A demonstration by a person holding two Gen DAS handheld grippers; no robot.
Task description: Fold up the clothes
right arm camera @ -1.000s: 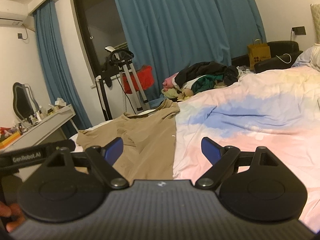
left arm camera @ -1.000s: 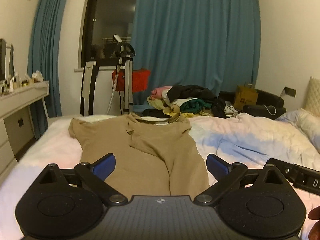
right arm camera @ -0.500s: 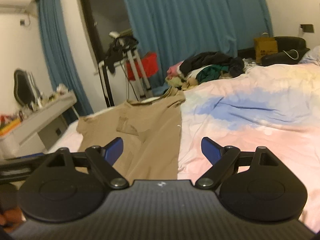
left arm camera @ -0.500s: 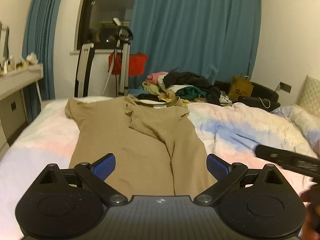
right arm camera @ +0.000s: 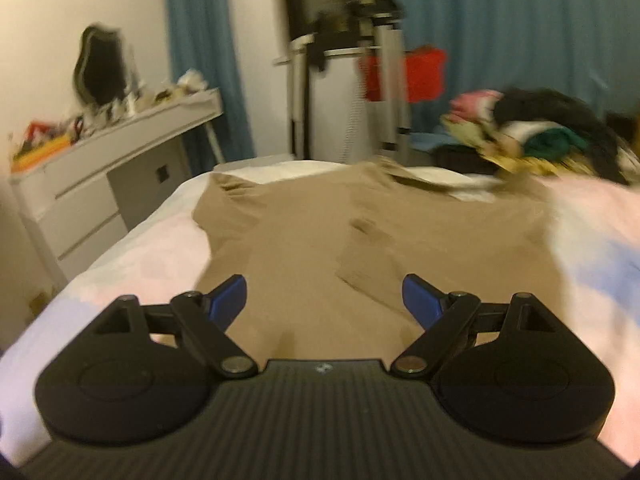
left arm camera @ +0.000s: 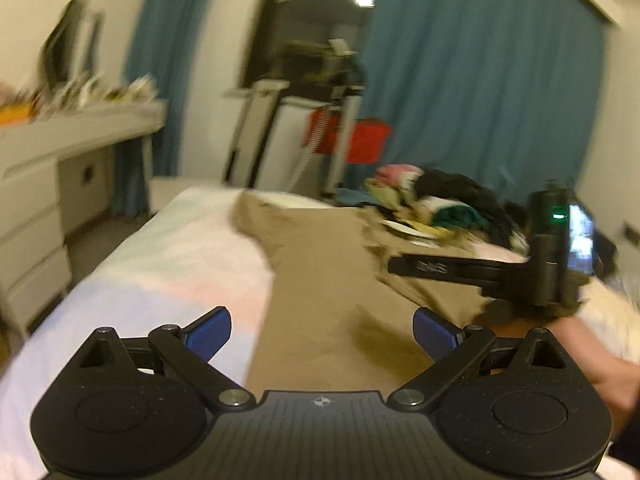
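Left wrist view: the left tongs (left arm camera: 322, 328) hang spread wide and empty over the near part of a tan shirt (left arm camera: 320, 280), blue pads (left arm camera: 208, 332) well apart, nothing pinched between them. To their right, the person's right hand (left arm camera: 560, 320) carries the other tool across the garment. From the right wrist camera, the right tongs (right arm camera: 324, 296) are likewise splayed and bare above the tan shirt (right arm camera: 304, 248), which lies face up and mostly flat on the bed (right arm camera: 152, 256), its collar toward the far edge. One side of the shirt appears turned in over the body, leaving a raised fold line near the right pad, though blur in both views makes that hard to confirm; the opposite sleeve (right arm camera: 224, 208) lies spread out toward the white dresser (right arm camera: 80, 200). By that reading, the job is at an early stage: at most a first lengthwise fold is in, with the other side, the sleeve and the crosswise folds to come. Beyond the collar, a heap of unfolded clothes (right arm camera: 540, 136) waits at the far corner of the bed, before blue curtains (right arm camera: 520, 20), suggesting plenty more garments after this one.
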